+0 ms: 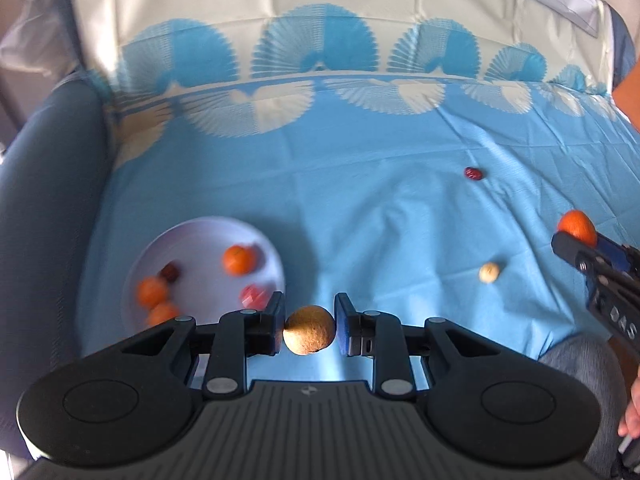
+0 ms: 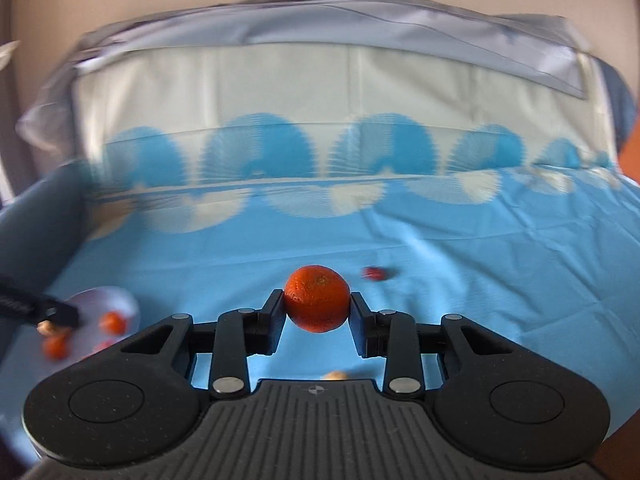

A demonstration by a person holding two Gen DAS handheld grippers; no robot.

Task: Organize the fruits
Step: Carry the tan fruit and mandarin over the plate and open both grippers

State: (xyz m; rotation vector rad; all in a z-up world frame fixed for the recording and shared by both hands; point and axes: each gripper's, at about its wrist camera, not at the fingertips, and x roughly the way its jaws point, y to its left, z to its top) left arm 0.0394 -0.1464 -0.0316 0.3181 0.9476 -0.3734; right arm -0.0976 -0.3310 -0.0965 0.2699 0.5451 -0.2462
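Observation:
My left gripper [image 1: 309, 328] is shut on a round tan fruit [image 1: 309, 330], held just right of a white plate [image 1: 204, 236]. The plate holds several mandarins [image 1: 239, 259], a dark red date [image 1: 170, 272] and a pink fruit [image 1: 254, 296]. My right gripper [image 2: 317, 308] is shut on an orange mandarin [image 2: 317, 298] above the blue cloth; it also shows at the right edge of the left wrist view [image 1: 576, 229]. A red date [image 1: 473, 173] and a pale round fruit [image 1: 489, 272] lie loose on the cloth. The plate [image 2: 116, 298] shows at lower left of the right wrist view.
A blue and white patterned cloth [image 1: 380, 200] covers the surface. A grey-blue padded edge [image 1: 48, 200] runs along the left. A grey sheet [image 2: 360, 20] lies at the back. The red date [image 2: 374, 273] lies beyond the right gripper.

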